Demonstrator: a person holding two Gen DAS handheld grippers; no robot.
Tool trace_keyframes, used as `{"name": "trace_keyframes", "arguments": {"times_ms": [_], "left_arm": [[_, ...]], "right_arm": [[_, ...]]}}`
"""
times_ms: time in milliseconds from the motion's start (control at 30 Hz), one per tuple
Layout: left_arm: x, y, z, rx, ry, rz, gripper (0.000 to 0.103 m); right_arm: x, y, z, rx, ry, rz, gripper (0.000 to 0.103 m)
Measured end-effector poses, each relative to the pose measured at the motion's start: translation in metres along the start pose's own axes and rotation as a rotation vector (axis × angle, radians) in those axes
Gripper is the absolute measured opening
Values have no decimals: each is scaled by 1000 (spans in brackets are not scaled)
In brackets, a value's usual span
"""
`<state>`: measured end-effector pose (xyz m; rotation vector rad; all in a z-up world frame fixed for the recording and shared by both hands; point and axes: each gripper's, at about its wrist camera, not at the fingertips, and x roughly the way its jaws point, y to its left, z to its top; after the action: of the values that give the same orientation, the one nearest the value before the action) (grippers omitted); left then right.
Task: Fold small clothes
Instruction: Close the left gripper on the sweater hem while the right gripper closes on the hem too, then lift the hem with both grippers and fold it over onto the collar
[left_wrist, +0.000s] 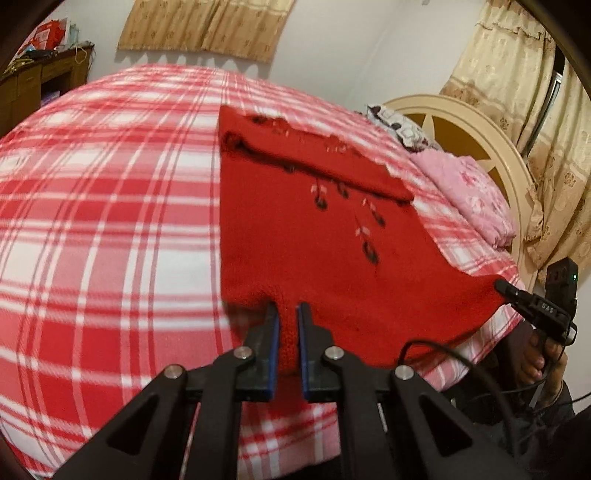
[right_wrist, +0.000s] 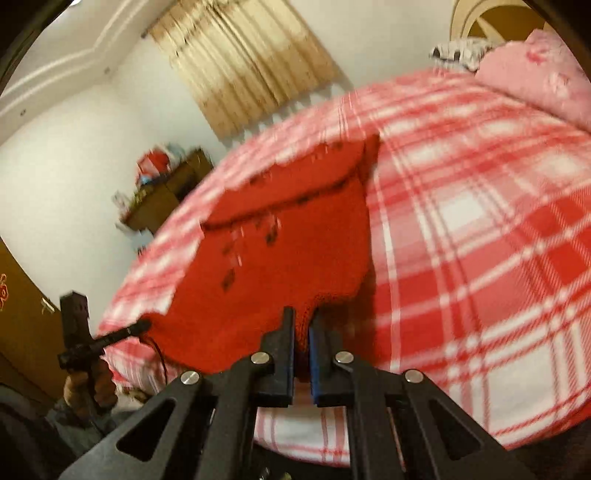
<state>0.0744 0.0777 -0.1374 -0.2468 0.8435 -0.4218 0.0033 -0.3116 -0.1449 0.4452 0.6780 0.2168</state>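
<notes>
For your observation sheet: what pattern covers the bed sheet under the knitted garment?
Red, pink and white plaid bed sheet, clearest in the left wrist view.

One red knitted garment (left_wrist: 314, 236) is counted on one bed (left_wrist: 110, 192) with a red-and-white check cover, two grippers — left gripper (left_wrist: 287, 314) and right gripper (right_wrist: 302, 319), each with two fingers (left_wrist: 271, 332) — one pink pillow (left_wrist: 476, 195), one headboard (left_wrist: 461, 125), and one wooden cabinet (left_wrist: 40, 81).
</notes>
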Motion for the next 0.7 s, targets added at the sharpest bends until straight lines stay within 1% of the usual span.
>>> {"name": "trace_keyframes", "arguments": {"times_ms": [100, 233, 400, 700], "left_arm": [[-1, -3, 12, 16, -38, -6, 9], [1, -5, 26, 25, -66, -11, 9], [4, -4, 45, 16, -99, -21, 9], [-4, -7, 81, 16, -190, -43, 8]], "right_arm": [[-2, 5, 12, -13, -35, 5, 6], [0, 9, 27, -24, -65, 10, 6], [5, 8, 45, -21, -88, 13, 6], [2, 18, 79, -55, -169, 40, 6]]}}
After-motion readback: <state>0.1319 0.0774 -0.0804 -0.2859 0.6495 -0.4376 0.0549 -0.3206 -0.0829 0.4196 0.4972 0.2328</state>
